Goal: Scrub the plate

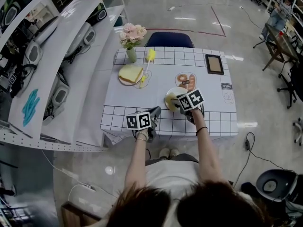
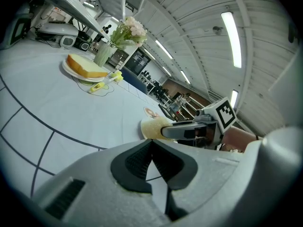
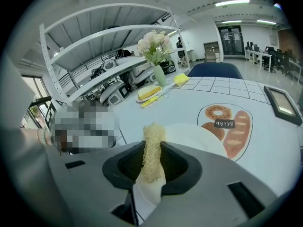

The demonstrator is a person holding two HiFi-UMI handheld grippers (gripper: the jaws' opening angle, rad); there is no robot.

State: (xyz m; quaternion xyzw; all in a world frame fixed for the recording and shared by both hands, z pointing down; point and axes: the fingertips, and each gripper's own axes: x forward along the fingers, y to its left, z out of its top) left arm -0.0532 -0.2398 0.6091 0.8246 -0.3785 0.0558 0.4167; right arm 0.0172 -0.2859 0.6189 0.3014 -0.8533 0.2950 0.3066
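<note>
Clamping a loofah scrubber, the right gripper holds it over the white plate just ahead; to its left, the left gripper has its jaws together and empty above the worktop.

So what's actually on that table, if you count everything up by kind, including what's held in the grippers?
Plates: 2
Bread slice: 1
Vase of flowers: 1
Yellow brush: 1
Picture frame: 1
Scrubbing pad: 1, clamped in the right gripper
Total: 7
</note>
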